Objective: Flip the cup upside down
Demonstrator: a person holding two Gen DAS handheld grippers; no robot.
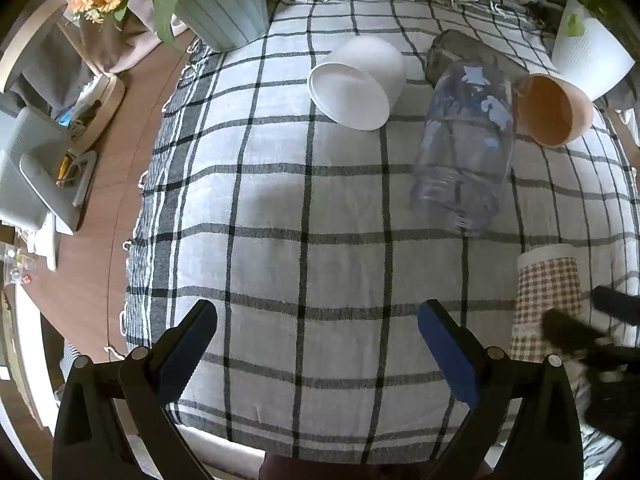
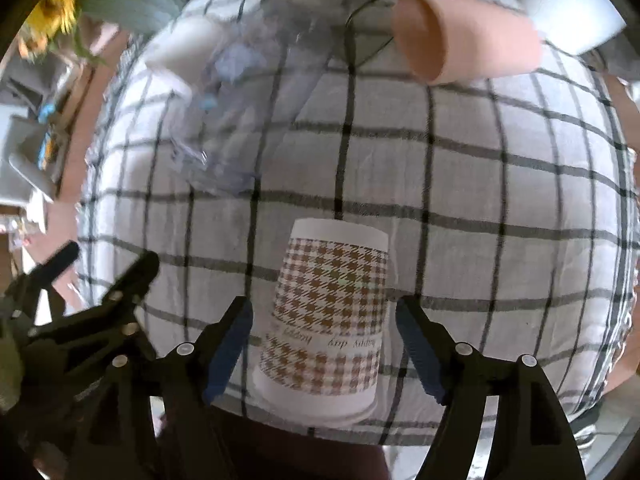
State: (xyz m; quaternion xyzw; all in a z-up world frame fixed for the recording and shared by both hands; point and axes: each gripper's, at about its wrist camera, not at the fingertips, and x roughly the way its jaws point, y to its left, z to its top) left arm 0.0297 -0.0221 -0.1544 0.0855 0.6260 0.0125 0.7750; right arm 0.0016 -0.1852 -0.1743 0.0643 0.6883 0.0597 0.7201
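Observation:
A paper cup with a brown houndstooth pattern (image 2: 328,312) stands upside down on the checked cloth (image 2: 480,200), narrow base up, text inverted. My right gripper (image 2: 324,320) is open, its blue-padded fingers on either side of the cup with a gap on each side. The same cup shows in the left wrist view (image 1: 546,300) at the right, with the right gripper's dark fingers (image 1: 576,332) beside it. My left gripper (image 1: 316,320) is open and empty over the cloth near the front edge.
A white cup (image 1: 356,84), a clear plastic cup (image 1: 464,148) and a peach cup (image 1: 552,110) lie on their sides at the back. A pale green vase with sunflowers (image 1: 224,4) and a white pot (image 1: 588,52) stand at the far corners. Clutter lies left of the cloth.

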